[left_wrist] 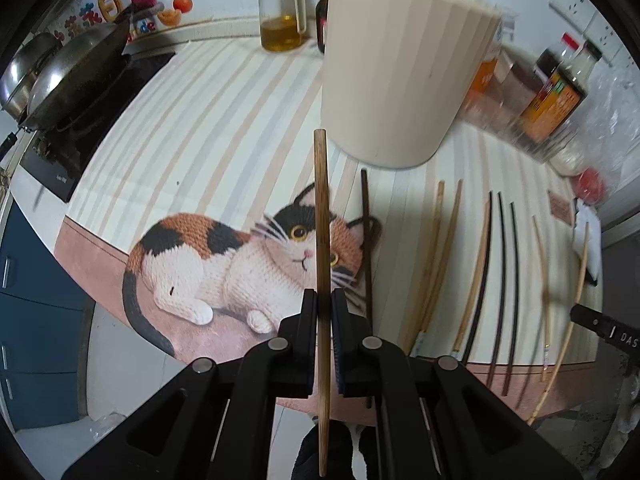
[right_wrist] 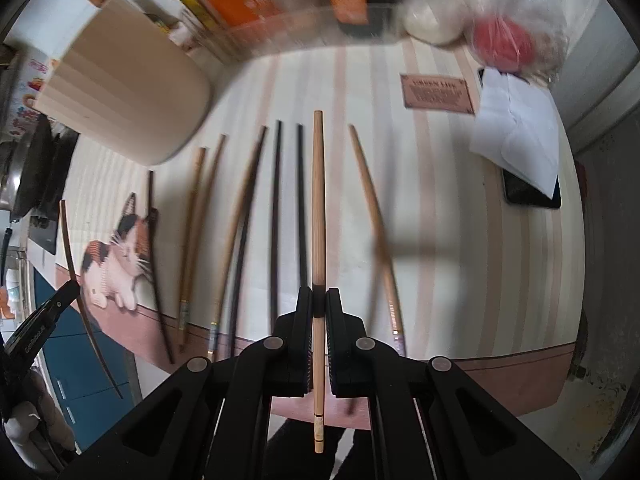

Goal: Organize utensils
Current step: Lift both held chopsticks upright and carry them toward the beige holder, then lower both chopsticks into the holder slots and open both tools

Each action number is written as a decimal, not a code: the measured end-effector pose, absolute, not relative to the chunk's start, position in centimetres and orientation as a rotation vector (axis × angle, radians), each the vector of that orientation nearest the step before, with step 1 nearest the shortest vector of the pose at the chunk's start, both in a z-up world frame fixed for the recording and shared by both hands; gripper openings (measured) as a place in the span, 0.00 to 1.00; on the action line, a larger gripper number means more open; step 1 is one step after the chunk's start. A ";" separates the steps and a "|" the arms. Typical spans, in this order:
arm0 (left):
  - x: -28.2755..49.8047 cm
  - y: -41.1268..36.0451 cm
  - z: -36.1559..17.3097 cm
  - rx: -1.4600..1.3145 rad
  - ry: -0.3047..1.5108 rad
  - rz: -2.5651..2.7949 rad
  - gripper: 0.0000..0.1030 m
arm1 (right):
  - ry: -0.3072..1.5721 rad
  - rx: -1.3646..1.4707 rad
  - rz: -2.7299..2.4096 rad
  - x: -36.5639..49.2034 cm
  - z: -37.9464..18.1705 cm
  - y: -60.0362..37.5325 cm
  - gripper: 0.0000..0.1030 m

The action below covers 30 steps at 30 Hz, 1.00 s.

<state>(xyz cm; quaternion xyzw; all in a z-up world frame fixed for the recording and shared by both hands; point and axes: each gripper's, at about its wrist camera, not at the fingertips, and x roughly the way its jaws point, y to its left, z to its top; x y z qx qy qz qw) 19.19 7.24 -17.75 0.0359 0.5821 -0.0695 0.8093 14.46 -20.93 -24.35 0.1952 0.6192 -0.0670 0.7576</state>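
Nearest in the left wrist view, the left gripper [left_wrist: 325, 300] is clamped on a brown wooden chopstick [left_wrist: 321, 216] that runs straight up the middle between its black fingers, its far end over the cat picture [left_wrist: 240, 264] on the striped mat [left_wrist: 208, 120]. The right wrist view shows the right gripper [right_wrist: 319, 300] pinched on a pale bamboo chopstick [right_wrist: 318, 184], held the same way, with the banded end sticking out toward the camera. Beyond both, the remaining chopsticks [right_wrist: 240, 220] lie side by side on the mat, light and dark ones mixed; the right view shows most of the row, while the left view sees it off to the right, curved by the lens. Behind them stands the tall cream ribbed holder [left_wrist: 404, 64], upright and close in the left view, leaning to the upper left in the right view. Only the left view takes in the wok [left_wrist: 76, 64] on the stove and the oil dispenser [left_wrist: 280, 12] at the back wall. Only the right view shows the brown label [right_wrist: 438, 94] on the mat, the white paper [right_wrist: 516, 128] lying over a dark phone [right_wrist: 528, 196], and a plastic bag with something red [right_wrist: 504, 40]. Blurred bottles [left_wrist: 556, 96] stand at the far right of the left view.
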 end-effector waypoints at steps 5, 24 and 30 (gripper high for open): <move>19.4 7.9 -15.2 0.046 1.194 -0.173 0.04 | 1.285 0.447 -0.125 15.5 -21.1 -19.5 0.06; 25.8 8.9 0.3 -0.089 0.892 -0.247 0.04 | 0.897 0.481 0.028 24.8 -3.6 -13.6 0.06; 32.4 8.1 3.2 -0.156 0.830 -0.238 0.04 | 0.792 0.430 0.034 31.4 0.4 -13.0 0.06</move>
